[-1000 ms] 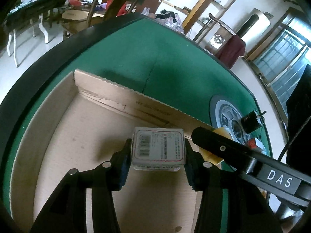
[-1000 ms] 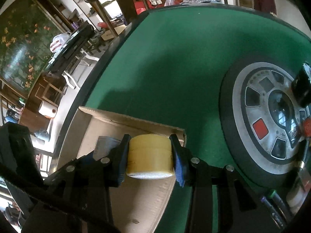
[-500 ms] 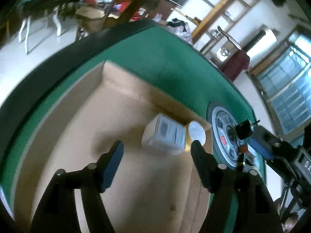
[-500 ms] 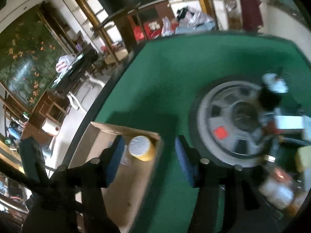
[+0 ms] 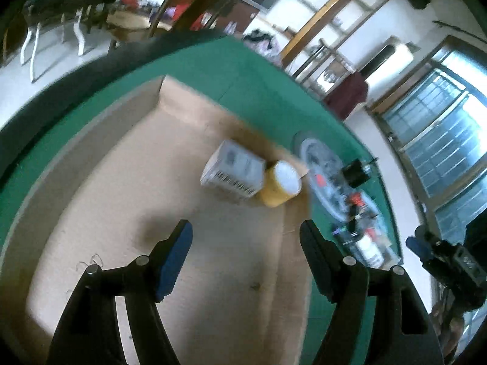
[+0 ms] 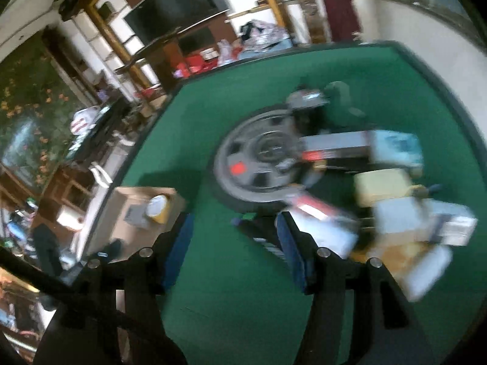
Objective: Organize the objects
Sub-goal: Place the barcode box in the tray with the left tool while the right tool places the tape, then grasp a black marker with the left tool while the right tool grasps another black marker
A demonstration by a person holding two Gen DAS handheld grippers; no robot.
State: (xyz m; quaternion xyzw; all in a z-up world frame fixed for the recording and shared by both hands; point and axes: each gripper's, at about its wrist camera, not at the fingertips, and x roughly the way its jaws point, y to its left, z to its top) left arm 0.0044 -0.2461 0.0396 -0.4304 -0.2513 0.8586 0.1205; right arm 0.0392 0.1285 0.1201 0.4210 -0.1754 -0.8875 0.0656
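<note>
Both grippers have let go and pulled back: the white barcoded carton [image 5: 232, 172] and yellow tape roll [image 5: 281, 184] now sit touching in the shallow cardboard tray's [image 5: 91, 164] far right corner; left gripper [image 5: 245, 258] and right gripper [image 6: 231, 249] gape empty, free for the clutter at right

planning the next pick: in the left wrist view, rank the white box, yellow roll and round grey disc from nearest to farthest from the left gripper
1. white box, in the cardboard tray, ahead of the left gripper
2. yellow roll, touching the box's right side
3. round grey disc, outside the tray on the green table, far right
</note>
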